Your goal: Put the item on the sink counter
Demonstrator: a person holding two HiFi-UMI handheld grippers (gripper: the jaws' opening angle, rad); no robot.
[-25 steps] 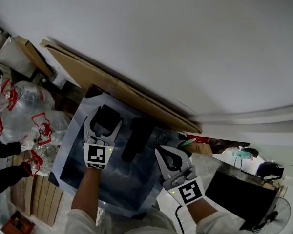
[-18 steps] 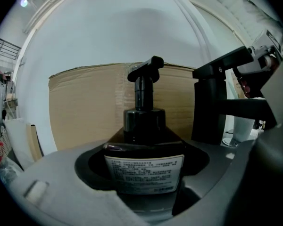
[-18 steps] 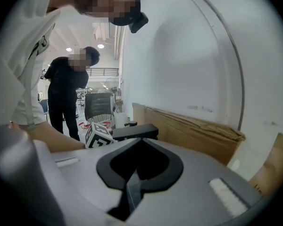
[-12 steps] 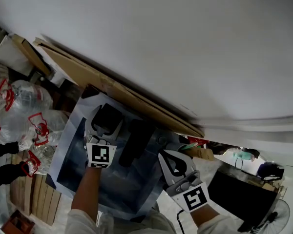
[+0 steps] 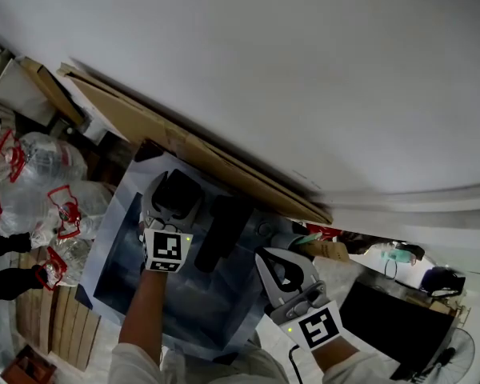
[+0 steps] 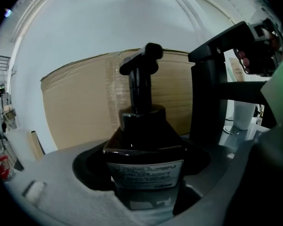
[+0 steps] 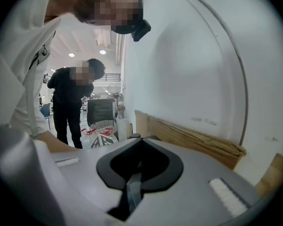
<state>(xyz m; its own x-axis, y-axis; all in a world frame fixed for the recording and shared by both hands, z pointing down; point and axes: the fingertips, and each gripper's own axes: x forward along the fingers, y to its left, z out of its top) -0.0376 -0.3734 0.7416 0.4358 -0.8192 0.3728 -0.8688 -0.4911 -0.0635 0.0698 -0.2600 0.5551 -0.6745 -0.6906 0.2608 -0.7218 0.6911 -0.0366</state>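
Note:
A dark pump bottle (image 5: pixel 174 200) with a white label (image 6: pixel 145 169) stands upright at the sink's back left corner, beside the black faucet (image 5: pixel 222 229). My left gripper (image 5: pixel 176 190) reaches over the sink (image 5: pixel 136 290) and has its jaws on either side of the bottle's body. They are opening, and I see no gap at the bottle's sides. In the left gripper view the bottle (image 6: pixel 144 140) fills the space between the jaws, with the faucet (image 6: pixel 210 93) to its right. My right gripper (image 5: pixel 264 256) hangs shut and empty at the sink's right edge, and its tips (image 7: pixel 137 140) meet.
Flat cardboard sheets (image 5: pixel 184 146) lean on the white wall behind the sink. Clear plastic bags with red print (image 5: pixel 40 186) lie at the left. A white cup (image 6: pixel 243 117) stands right of the faucet. A person in black (image 7: pixel 70 109) stands further back in the room.
My left gripper has moved slightly toward the back of the sink with the bottle between its jaws. The right gripper has drifted a little.

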